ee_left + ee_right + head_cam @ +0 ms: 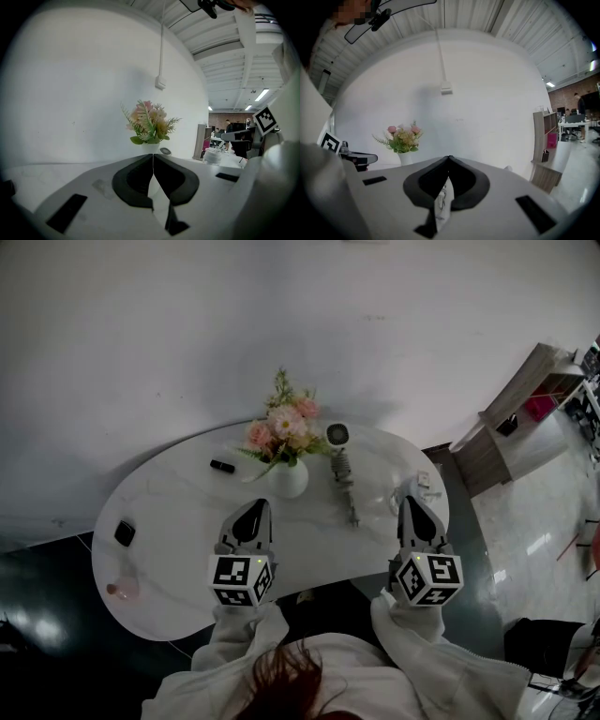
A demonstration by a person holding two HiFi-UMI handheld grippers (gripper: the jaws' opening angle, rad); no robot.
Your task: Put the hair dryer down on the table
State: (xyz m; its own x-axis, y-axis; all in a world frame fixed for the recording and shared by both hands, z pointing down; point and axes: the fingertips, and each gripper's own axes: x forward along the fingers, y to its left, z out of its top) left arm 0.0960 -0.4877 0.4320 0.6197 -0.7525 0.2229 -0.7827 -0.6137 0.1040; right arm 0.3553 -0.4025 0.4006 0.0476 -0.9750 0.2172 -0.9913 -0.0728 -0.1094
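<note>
Left tongs (253,514) and right tongs (413,507) both clenched, empty, over near edge of surface (169,521). Hair dryer (343,474) already lies flat on it, ahead and between them, just beside vase (289,479). Risk: a careless forward sweep clips the vase, tips it, or shoves the dryer.

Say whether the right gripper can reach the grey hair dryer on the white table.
Probably yes: the hair dryer lies just left of the right gripper, bare tabletop between; its shut jaws must open first.
</note>
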